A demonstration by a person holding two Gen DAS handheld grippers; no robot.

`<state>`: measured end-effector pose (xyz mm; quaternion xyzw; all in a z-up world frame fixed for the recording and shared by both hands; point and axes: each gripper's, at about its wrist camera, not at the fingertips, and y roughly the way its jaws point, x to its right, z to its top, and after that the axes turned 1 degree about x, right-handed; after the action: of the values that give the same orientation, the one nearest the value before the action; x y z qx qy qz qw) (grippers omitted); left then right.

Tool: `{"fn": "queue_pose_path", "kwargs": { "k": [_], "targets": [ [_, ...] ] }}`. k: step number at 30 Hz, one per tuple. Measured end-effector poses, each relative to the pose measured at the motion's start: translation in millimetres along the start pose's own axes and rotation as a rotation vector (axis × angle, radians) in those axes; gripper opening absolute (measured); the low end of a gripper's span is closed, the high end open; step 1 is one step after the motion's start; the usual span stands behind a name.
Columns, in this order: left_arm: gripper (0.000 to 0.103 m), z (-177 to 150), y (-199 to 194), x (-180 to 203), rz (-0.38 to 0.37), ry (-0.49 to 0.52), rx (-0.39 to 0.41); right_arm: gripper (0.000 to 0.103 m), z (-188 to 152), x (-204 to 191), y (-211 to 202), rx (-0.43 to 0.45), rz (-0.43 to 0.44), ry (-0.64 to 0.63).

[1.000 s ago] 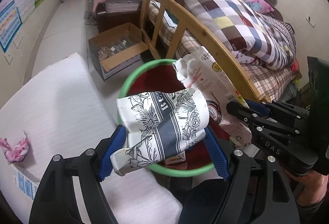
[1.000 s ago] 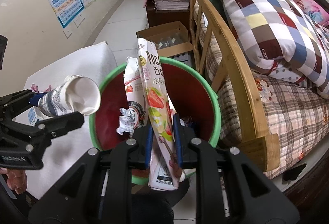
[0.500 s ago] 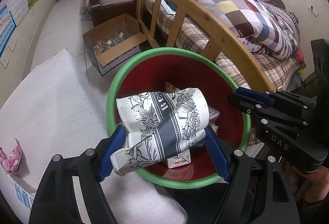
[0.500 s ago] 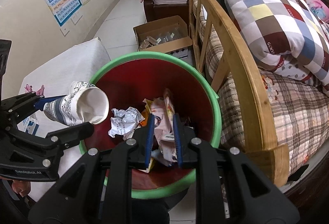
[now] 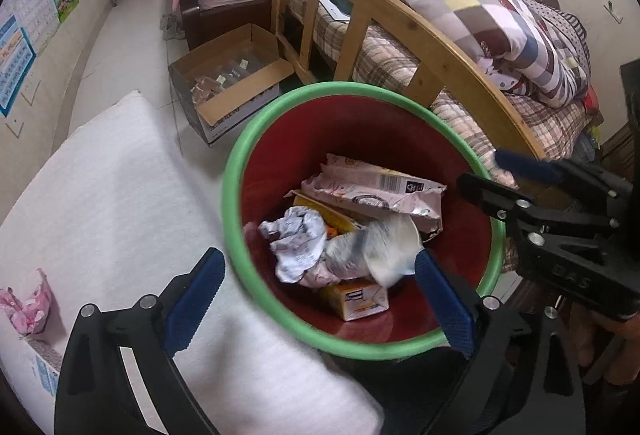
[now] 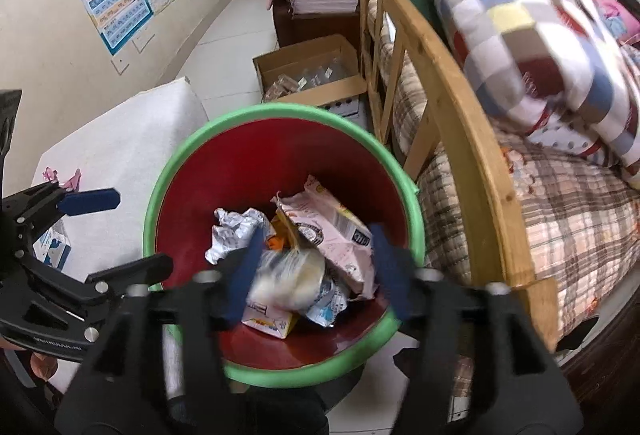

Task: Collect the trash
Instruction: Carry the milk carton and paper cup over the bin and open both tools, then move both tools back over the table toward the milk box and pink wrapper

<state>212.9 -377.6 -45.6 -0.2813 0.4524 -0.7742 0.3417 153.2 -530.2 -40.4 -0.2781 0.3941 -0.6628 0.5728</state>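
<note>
Item 1: round red plastic bin with a green rim (image 5: 236,171), on the floor between the white foam-covered tabletop (image 5: 104,195) and the wooden bed frame (image 5: 436,63). Contents: 1 pink printed snack bag (image 5: 376,191), 1 crumpled white paper wad (image 5: 298,239), 1 small yellow carton (image 5: 356,299), and 1 white paper cup with a dark floral print (image 5: 380,247), blurred and lying on the heap, apparently just landing.

Item 2: my left tongs (image 5: 316,299), over the near rim of the bin, jaws opening wide, nothing between the blue pads; released.

Item 3: my right tongs (image 6: 316,275), over the bin as well, jaws opening, empty; the trash seen between them lies below in the bin.

Item 4: 1 crumpled pink wrapper (image 5: 28,303), at the near left edge of the tabletop, not yet collected.

Step in hand, as I judge it: the drop into the bin, both pieces let go. Next move, by my reckoning: swing the left tongs back across the tabletop to the pink wrapper, come down over it with jaws apart, and pinch lightly, since thin film crumples and slips.
</note>
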Motion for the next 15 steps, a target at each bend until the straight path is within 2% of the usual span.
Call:
{"fn": "queue_pose_path", "kwargs": {
  "k": [2, 5, 15],
  "targets": [
    [0.095, -3.8, -6.8, -4.3, 0.015, -0.002, 0.009, 0.085, 1.5, -5.5, -6.5, 0.020, -0.017, -0.010],
    [0.095, -13.2, -18.5, -15.1, 0.029, -0.024, 0.020, 0.094, 4.4, -14.0, -14.3, 0.039, -0.025, -0.012],
    [0.095, -64.9, -73.7, -80.2, 0.058, -0.159, 0.078, 0.097, 4.6, -81.8, -32.2, 0.052, 0.022, -0.088]
  ]
}}
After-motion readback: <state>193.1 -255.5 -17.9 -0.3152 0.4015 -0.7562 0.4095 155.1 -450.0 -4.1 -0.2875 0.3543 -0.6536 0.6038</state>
